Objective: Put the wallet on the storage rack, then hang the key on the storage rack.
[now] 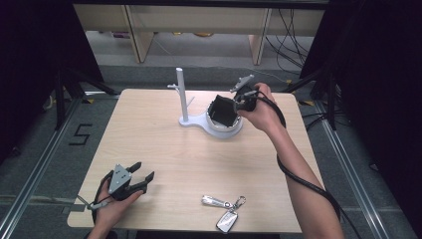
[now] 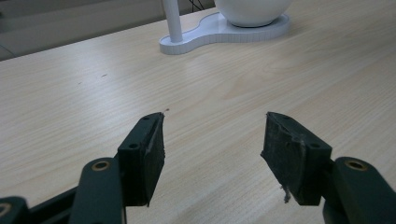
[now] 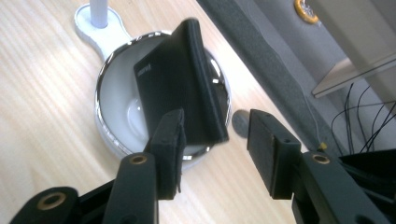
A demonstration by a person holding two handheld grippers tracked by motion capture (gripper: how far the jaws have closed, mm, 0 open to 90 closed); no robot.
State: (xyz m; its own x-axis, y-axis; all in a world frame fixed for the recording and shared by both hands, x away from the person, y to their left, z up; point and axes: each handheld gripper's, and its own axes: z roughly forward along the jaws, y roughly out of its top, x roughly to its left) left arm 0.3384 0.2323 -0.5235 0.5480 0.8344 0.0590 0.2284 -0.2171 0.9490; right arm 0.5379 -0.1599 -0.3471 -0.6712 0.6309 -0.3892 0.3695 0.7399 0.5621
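Observation:
A black wallet leans upright inside the white bowl of a white stand with a thin post. My right gripper hovers at the bowl's right rim. Its jaws stand apart, with the wallet's lower corner just beyond the left pad and no pad pressing on it. At the table's front left corner my left gripper rests open over bare wood, nothing between its jaws.
A bunch of keys with a fob lies near the front edge, right of centre. The stand's base is far ahead of the left gripper. A small grey disc lies beside the bowl. Shelves and cables are beyond the table's far edge.

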